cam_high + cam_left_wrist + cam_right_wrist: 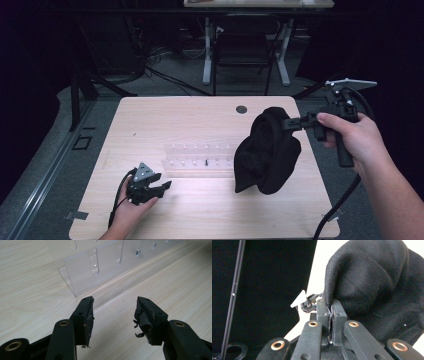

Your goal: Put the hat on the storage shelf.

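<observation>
My right gripper (pixel 289 123) is clamped on a black cloth (pixel 267 152), jaws pinched tight on a fold at its upper edge. The cloth hangs clear of the table (pixel 210 210), over its right half, bunched and rounded at the top and sagging into a loose lobe below. In the right gripper view the cloth (pixel 372 280) is a matte, finely woven fabric, folded over itself in thick soft creases right above the jaws.

My left gripper (pixel 159 187) rests low at the near left of the table, jaws apart with nothing between them. In the left gripper view its pads (pixel 89 322) look worn and frayed.

The table is pale wood with a dark round grommet (pixel 242 108) near its far edge. A clear plastic rack (pixel 200 160) with 2 rows of pegs lies across the middle, just left of the cloth. Beyond the table the room is dim: a grey floor, cables, a dark chair (pixel 245 47) and the white legs of another desk (pixel 207 50).
</observation>
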Tool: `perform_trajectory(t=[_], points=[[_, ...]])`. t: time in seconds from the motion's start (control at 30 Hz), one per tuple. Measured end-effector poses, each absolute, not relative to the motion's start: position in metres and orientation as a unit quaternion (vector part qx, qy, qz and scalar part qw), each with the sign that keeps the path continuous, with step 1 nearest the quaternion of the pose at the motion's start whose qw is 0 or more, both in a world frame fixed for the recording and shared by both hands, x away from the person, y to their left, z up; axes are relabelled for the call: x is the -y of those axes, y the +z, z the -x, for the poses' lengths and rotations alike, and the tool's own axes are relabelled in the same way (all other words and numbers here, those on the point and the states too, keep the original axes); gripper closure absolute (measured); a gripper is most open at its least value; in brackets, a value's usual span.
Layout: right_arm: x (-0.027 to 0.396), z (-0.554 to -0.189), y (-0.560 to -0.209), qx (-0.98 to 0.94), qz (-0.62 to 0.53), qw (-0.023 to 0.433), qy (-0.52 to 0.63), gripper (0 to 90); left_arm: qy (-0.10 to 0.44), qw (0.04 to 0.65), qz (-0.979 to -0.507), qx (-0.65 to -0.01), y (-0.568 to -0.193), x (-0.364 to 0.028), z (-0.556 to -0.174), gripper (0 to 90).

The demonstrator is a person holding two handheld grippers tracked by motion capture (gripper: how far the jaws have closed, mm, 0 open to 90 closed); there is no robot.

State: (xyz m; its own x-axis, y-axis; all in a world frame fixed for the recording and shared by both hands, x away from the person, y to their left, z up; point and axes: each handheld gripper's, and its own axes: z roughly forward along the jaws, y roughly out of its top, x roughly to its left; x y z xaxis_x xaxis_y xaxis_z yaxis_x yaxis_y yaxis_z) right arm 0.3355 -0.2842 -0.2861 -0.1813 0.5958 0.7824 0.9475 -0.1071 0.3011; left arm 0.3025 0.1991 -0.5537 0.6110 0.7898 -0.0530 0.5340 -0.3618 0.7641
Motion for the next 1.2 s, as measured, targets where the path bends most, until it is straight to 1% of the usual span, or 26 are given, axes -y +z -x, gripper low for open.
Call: perform_trajectory(t=[0.47, 0.87, 1.2], points=[[0.266, -0.357, -0.281, 0.632, 0.608, 0.192, -0.441, 88.0, 0.162, 0.391, -0.808, -0.41, -0.555, -0.199, -0.303, 48.5], [0.249, -0.375, -0.285, 0.629, 0.606, 0.192, -0.447, 87.9, 0.151, 0.388, -0.81, -0.412, -0.555, -0.199, -0.303, 48.5], [0.24, -0.389, -0.289, 0.625, 0.608, 0.189, -0.452, 88.0, 0.153, 0.389, -0.811, -0.409, -0.556, -0.198, -0.304, 48.5]])
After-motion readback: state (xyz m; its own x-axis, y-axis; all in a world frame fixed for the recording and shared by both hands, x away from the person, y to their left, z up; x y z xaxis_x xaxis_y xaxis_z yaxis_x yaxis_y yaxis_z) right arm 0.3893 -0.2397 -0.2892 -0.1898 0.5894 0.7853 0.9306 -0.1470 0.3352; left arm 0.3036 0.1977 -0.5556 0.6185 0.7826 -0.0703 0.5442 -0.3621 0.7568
